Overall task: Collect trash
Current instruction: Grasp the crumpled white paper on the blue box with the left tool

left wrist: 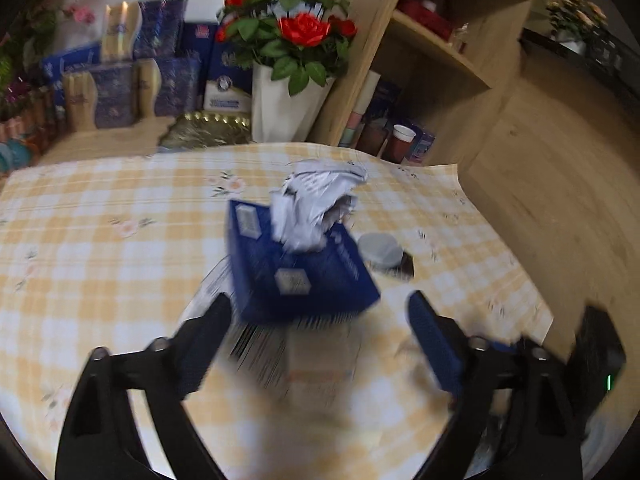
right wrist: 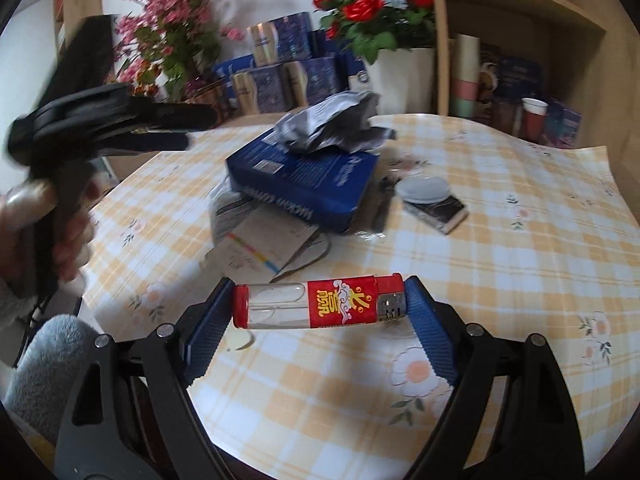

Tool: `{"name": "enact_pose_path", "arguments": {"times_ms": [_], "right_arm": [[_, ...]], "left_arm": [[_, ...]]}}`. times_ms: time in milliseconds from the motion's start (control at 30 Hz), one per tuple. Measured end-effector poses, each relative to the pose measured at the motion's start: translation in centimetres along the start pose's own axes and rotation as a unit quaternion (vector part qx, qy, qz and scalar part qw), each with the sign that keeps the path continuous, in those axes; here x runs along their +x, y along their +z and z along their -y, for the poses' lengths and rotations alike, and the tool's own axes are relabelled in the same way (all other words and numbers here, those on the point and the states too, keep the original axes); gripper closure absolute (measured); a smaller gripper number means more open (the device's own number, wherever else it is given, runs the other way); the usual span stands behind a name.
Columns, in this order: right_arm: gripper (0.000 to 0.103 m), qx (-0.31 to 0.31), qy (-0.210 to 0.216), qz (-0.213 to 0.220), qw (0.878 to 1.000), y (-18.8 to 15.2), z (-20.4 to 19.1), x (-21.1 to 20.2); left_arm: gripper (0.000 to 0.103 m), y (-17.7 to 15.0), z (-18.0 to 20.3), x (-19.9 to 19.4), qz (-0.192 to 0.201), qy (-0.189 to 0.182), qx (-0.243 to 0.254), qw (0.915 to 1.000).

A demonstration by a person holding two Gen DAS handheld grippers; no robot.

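My right gripper (right wrist: 320, 305) is shut on a red and clear lighter (right wrist: 316, 307), pinched end to end and held crosswise a little above the yellow checked tablecloth (right wrist: 500, 240). Further back a blue box (right wrist: 304, 184) lies on loose papers (right wrist: 260, 248), with crumpled grey-white paper (right wrist: 332, 120) on top. Beside it a grey round lid (right wrist: 424, 189) rests on a small dark box (right wrist: 440, 210). A hand holds my left gripper (right wrist: 200, 128) up at the left. In its own view the left gripper (left wrist: 320, 300) is open, just short of the blue box (left wrist: 304, 264) and crumpled paper (left wrist: 316, 204).
A white vase of red roses (left wrist: 280, 104) and stacked blue gift boxes (left wrist: 168, 80) stand behind the table. A wooden shelf unit (left wrist: 440, 60) with a red cup (left wrist: 402, 140) stands at the back right. The cloth's corner (left wrist: 452, 172) marks the table's far right edge.
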State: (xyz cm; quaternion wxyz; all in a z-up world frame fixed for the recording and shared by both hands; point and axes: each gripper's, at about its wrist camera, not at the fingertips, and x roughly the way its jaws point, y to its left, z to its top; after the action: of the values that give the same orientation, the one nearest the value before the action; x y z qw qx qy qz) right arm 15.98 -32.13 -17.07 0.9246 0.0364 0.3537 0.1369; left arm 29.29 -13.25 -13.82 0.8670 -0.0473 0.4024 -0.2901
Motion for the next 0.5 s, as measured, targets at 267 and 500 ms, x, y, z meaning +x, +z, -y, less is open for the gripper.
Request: {"name": "enact_pose_path", "arguments": {"times_ms": [267, 500], "right_arm": [[0.019, 0.014, -0.005, 0.013, 1.0, 0.2, 1.3, -0.8], [0.019, 0.021, -0.003, 0.023, 1.0, 0.0, 1.7, -1.4]], "left_arm": [[0.028, 3.8, 0.1, 6.9, -0.04, 0.044, 0.003, 0.9982], [0.066, 5.1, -1.7, 9.1, -0.043, 0.052, -0.043, 0.9968]]}}
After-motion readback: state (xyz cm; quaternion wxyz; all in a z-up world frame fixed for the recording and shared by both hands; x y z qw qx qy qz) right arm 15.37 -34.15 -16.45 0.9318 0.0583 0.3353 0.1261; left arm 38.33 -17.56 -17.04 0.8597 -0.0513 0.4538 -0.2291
